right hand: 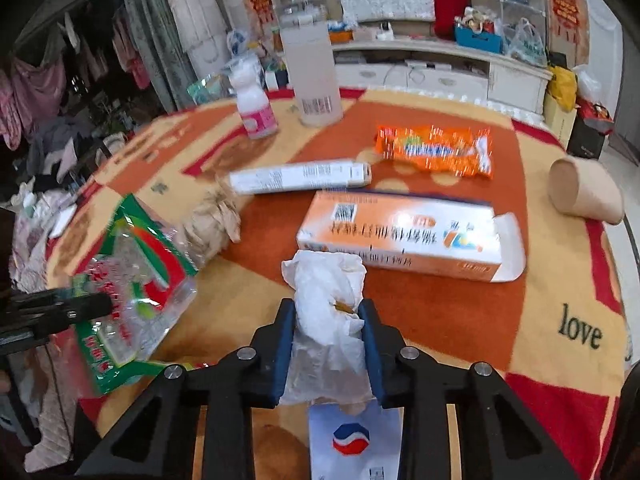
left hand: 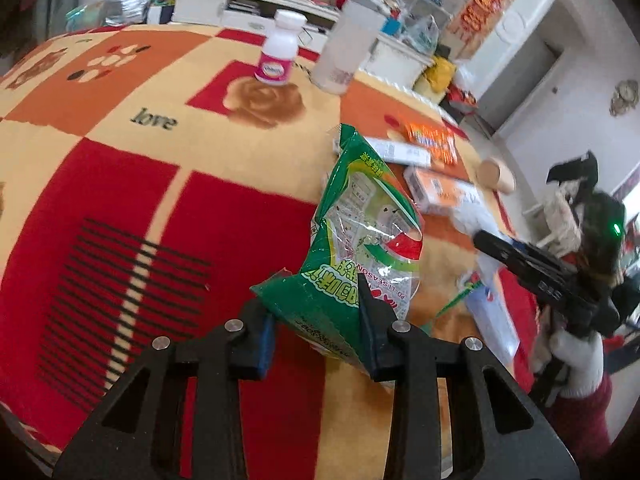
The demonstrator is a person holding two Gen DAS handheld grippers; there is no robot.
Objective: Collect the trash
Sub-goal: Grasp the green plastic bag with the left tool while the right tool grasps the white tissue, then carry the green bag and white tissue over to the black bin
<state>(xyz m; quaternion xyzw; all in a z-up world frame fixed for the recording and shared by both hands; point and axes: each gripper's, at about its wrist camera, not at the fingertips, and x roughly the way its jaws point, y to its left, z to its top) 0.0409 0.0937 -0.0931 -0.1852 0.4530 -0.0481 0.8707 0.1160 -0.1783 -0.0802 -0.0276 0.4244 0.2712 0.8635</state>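
Cluttered living room; work surface is a table under a red, orange and cream patchwork cloth [right hand: 440, 312] printed with roses and the word "love".

Nearest, right wrist view: right gripper [right hand: 328, 320], jaws closed on a crumpled white tissue [right hand: 326, 300] with a brownish stain; tissue bulges up between the blue pads. Under it, at the table's near edge, a flat white packet with a red-and-blue emblem [right hand: 354, 440].

Left wrist view: left gripper [left hand: 316, 320], jaws clamped on the lower end of a green and clear plastic snack bag [left hand: 360, 232]; bag stands up from the pads, crinkled, apparently clear of the cloth. From the right wrist view the same bag shows at left, held by the black finger.

Middle ground: an orange-and-white cardboard medicine box [right hand: 404, 236] lying flat, one end flap open. Beside it to the left, a wad of crumpled brown paper [right hand: 216, 220]. Just beyond the box, a long narrow white carton [right hand: 300, 176] and an orange foil snack wrapper [right hand: 436, 152]. Far right, a brown paper cup [right hand: 584, 192] on its side.

Far edge: a small white bottle with pink label [right hand: 256, 108], upright, near a tall frosted white tumbler [right hand: 314, 76]. Behind, a white low cabinet [right hand: 440, 68] with bags and boxes.
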